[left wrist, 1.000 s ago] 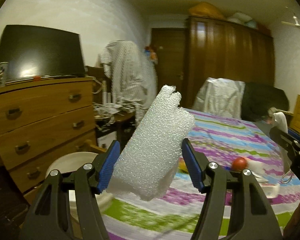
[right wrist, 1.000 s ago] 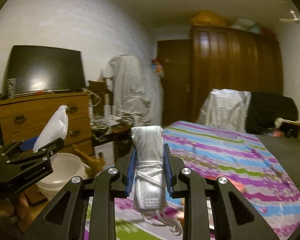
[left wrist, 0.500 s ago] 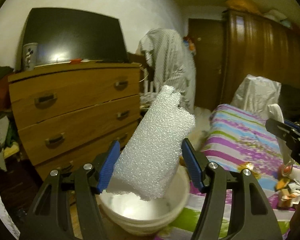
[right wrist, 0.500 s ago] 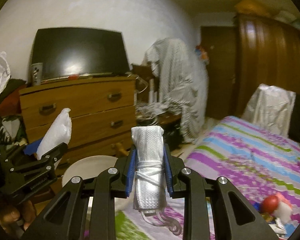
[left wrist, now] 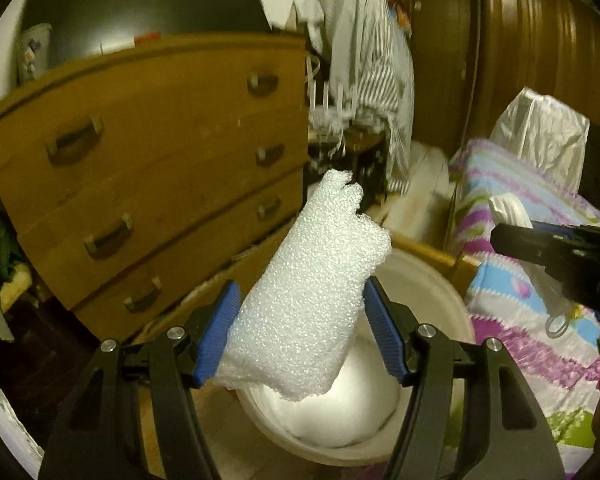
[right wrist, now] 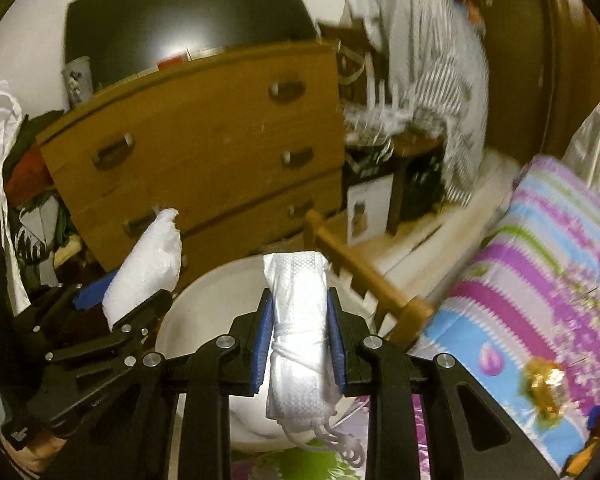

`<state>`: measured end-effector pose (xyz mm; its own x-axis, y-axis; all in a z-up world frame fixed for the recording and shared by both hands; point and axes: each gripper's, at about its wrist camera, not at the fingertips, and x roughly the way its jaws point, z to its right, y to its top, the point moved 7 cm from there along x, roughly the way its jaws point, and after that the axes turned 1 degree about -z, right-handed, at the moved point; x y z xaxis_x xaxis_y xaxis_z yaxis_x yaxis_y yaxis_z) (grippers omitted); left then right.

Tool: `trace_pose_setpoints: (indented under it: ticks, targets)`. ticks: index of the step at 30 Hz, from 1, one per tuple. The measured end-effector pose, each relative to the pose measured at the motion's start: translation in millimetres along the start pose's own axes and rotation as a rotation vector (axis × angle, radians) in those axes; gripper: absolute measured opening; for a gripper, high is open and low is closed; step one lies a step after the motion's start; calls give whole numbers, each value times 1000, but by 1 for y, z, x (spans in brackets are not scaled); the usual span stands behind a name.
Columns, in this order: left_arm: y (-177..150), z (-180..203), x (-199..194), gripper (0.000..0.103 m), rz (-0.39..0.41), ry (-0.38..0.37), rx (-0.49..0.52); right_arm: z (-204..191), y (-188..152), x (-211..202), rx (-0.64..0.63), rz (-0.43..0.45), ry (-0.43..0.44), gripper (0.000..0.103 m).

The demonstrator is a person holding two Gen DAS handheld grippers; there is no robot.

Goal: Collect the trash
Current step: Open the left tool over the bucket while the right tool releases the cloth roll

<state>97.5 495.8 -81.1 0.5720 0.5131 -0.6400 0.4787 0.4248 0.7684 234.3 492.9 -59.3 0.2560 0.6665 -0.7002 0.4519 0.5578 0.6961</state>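
The left gripper (left wrist: 300, 332) pinches a white foam wrap (left wrist: 312, 300) between its blue pads, the piece standing up past the fingertips and tilted to their right. Just beyond and below those fingers sits the white bucket (left wrist: 440, 292), its mouth open, with something white already lying inside. The right gripper (right wrist: 298, 332) has its fingers pressed on a rolled white mask (right wrist: 298, 320), tied round with its own loops, which dangle behind the pads; the same bucket (right wrist: 204, 304) shows ahead of its fingertips. Both pieces look collected and carried to the bin, yet neither is dropped. On the striped bedspread (right wrist: 540, 280) to the right, a gold wrapper (right wrist: 546, 388) remains
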Motion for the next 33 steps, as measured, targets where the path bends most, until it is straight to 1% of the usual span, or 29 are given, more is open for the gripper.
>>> trace_pose_setpoints:
  ticks: [2, 5, 11, 14, 19, 20, 22, 24, 26, 31, 33]
  targets:
    - [-4, -7, 19, 61, -50, -2, -7, 3, -2, 19, 12, -45, 15, 27]
    - [-11, -10, 35, 61, -91, 0, -11, 5, -6, 40, 12, -82, 23, 27]
    - [-18, -13, 49, 61, -120, 5, -19, 3, -9, 56, 20, -97, 38, 27]
    - [-18, -15, 52, 61, -121, 6, -25, 13, -13, 52, 24, -98, 46, 27]
    - [-17, -16, 53, 63, -118, 17, -21, 12, -10, 55, 25, -94, 55, 28]
    - [-17, -16, 54, 65, -116, 22, -19, 12, -9, 55, 26, -92, 55, 30]
    - [-17, -17, 55, 71, -115, 34, -14, 13, -8, 53, 35, -83, 61, 45]
    - [-17, -18, 55, 76, -111, 40, -11, 15, -7, 49, 44, -70, 65, 46]
    - [-18, -20, 55, 78, -111, 41, -14, 17, -5, 46, 54, -61, 66, 46]
    - [-20, -22, 53, 78, -113, 45, -18, 26, -6, 29, 70, -36, 65, 46]
    - [-20, -21, 51, 78, -110, 40, -18, 31, -10, 14, 77, -14, 65, 46]
